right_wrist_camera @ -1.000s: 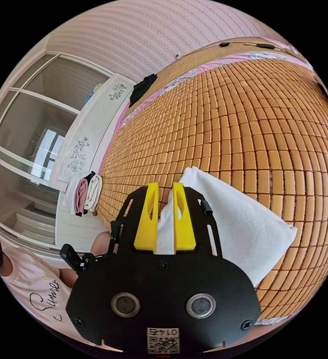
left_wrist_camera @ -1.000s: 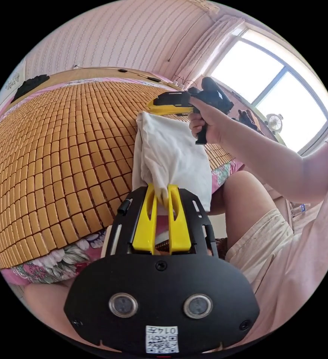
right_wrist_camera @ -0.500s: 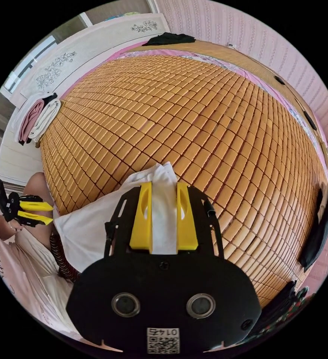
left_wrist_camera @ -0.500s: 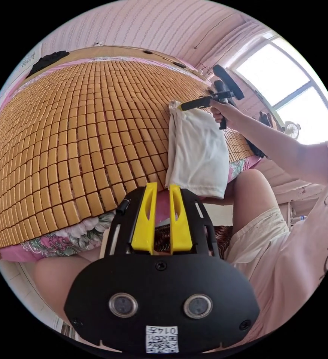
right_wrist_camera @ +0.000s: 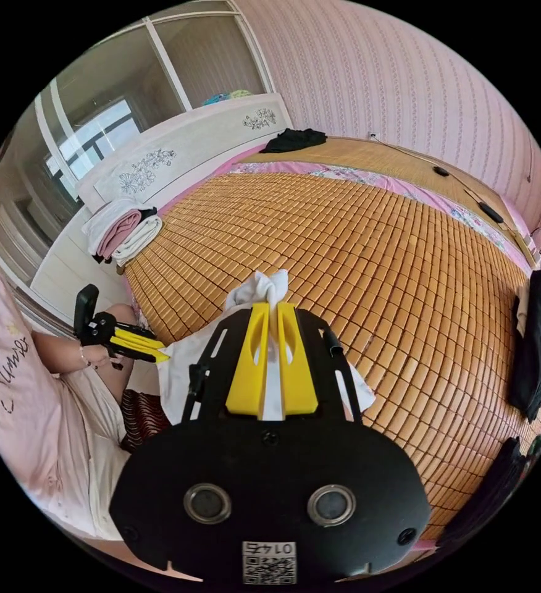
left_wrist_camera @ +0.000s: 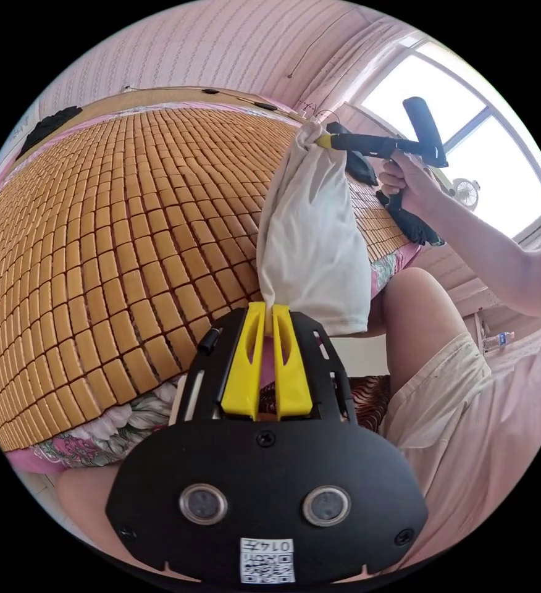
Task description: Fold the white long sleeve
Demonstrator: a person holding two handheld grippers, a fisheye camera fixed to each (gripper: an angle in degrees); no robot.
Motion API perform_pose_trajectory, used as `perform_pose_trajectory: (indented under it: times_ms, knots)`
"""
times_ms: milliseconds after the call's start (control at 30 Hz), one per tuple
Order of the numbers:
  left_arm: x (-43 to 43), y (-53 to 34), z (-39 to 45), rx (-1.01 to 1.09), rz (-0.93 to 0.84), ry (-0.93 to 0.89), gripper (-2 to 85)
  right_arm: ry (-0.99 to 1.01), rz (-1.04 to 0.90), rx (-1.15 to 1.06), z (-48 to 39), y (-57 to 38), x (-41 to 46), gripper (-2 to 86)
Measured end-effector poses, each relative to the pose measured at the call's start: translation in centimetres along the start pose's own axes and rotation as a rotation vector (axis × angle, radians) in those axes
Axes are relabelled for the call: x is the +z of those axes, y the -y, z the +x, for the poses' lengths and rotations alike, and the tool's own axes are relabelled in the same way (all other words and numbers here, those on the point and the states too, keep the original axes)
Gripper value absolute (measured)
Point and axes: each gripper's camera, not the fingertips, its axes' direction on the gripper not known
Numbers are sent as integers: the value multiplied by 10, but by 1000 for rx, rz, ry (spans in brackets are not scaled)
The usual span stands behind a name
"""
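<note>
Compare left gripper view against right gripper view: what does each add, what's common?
Left gripper view adds the window, a small fan and the person's bare knee. Right gripper view adds the white headboard and folded towels near it. Common: the bamboo mat, and the white long sleeve held up between the left claw and right claw, both shut on it.

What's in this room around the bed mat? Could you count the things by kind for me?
White long sleeve, gripped at two corners: 1
Dark garments lying about: 3
Stack of folded cloths: 1
Grippers, left gripper and right gripper: 2
Total: 7
</note>
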Motion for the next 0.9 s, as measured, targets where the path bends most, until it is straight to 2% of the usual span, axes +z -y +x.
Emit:
perform_pose_trajectory:
  times_ms: [100, 167, 333, 633, 767, 900]
  knots:
    - [-38, -16, 22, 111, 101, -14, -7, 10, 111, 21, -21, -21, -47, 13]
    - [-74, -33, 47, 207, 163, 37, -8, 37, 200, 40, -37, -35, -79, 12]
    - [-154, -75, 80, 247, 271, 102, -9, 71, 305, -26, -82, -34, -111, 11]
    - [-315, -181, 105, 100, 511, 383, -9, 299, 447, -313, -200, 52, -110, 11]
    - [-386, -234, 101, -9, 622, 562, -9, 420, 428, -493, -272, 127, -88, 12]
    - [-451, -267, 75, -123, 701, 721, -5, 448, 360, -618, -353, 214, -52, 19]
